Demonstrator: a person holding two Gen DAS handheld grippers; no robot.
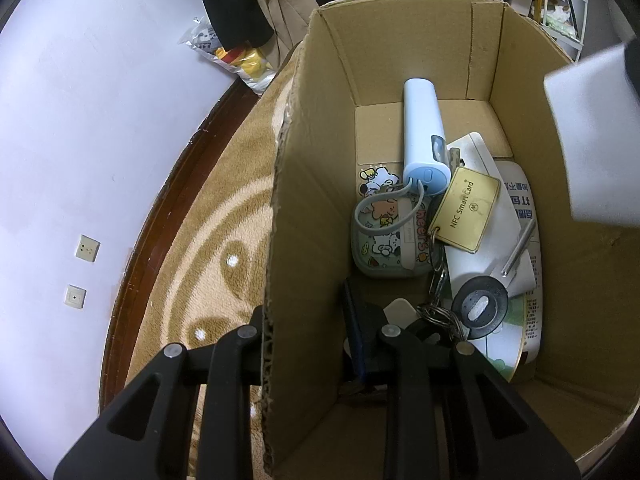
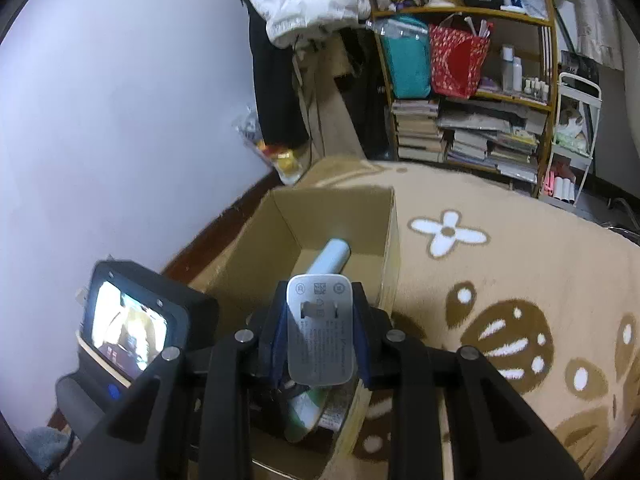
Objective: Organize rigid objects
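Note:
An open cardboard box (image 1: 400, 28) stands on a patterned rug. Inside lie a pale blue cylinder (image 1: 422, 132), a gold NFC card tag (image 1: 466, 210) on a key bunch with a round black fob (image 1: 480, 312), a cartoon-print pouch (image 1: 384, 236) and a flat white device with a metal pen (image 1: 518, 248). My left gripper (image 1: 306, 316) is open and straddles the box's left wall, one finger outside and one inside. My right gripper (image 2: 320, 320) is shut on a white charger (image 2: 320, 332), held above the box (image 2: 280, 232). The charger shows as a white block (image 1: 592, 132) at the right edge.
The box stands close to a white wall with dark wooden skirting (image 1: 160, 208). A plastic bag (image 1: 240, 56) lies in the corner under hanging clothes. Beyond the beige flower rug (image 2: 500, 260) are a stuffed bookshelf (image 2: 472, 120) and a white trolley (image 2: 572, 140).

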